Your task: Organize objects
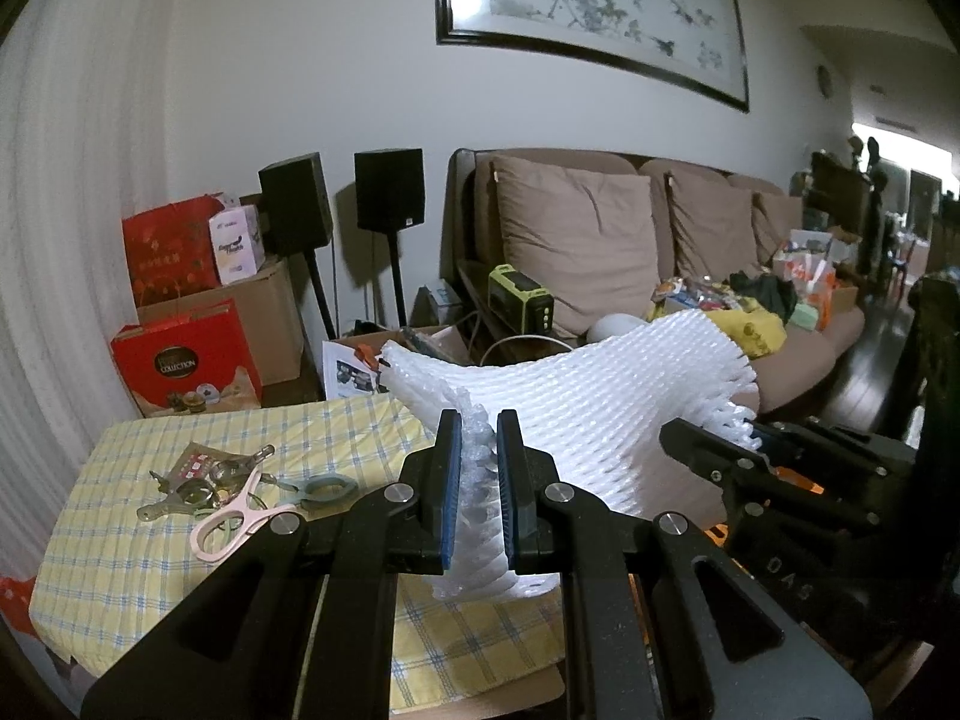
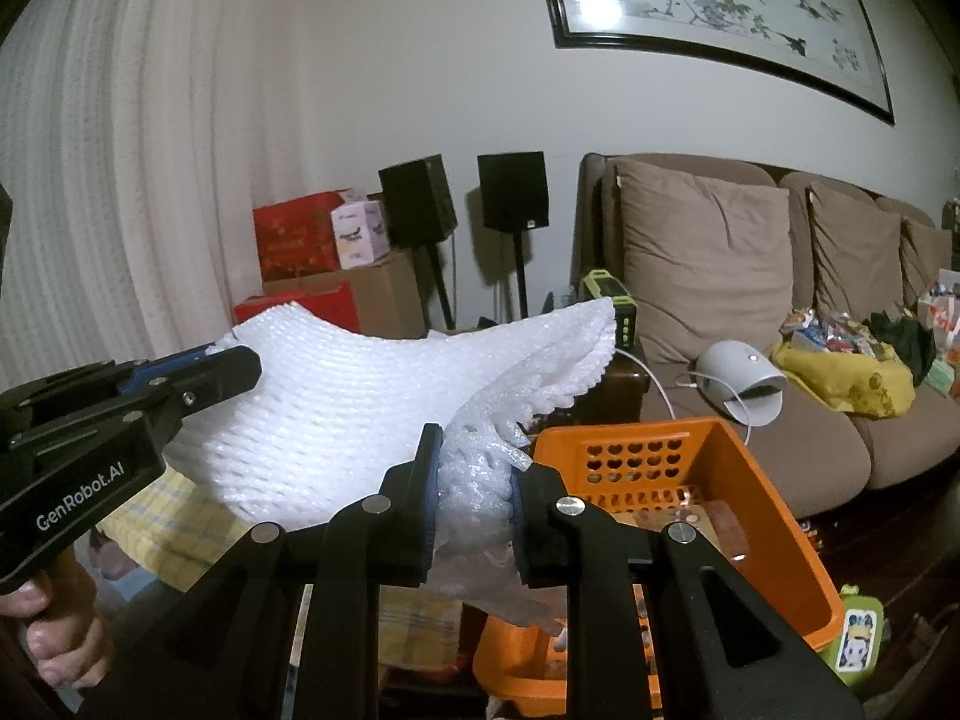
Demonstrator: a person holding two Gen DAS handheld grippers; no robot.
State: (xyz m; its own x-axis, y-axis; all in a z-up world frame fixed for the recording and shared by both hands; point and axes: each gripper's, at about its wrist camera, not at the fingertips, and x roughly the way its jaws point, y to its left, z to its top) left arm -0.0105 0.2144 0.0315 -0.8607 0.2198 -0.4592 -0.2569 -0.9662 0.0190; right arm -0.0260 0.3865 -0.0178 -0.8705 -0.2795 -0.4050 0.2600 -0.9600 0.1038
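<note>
Sofa point(image 1: 690, 228) fills the far wall; nearer stands the table point(image 1: 150, 570) under its checked cloth. Foam net point(image 1: 588, 396) hangs above the table's right edge, stretched sideways between both grippers, probably to keep it flat for stowing; its long axis runs left to right. Orange basket point(image 2: 750, 480) sits right of the table, a likely destination. Left gripper point(image 1: 480, 480) is clamped on the net's bunched left end, right gripper point(image 2: 474, 492) on the right end. Clips point(image 1: 240, 498) lie on the table, left of the net.
</note>
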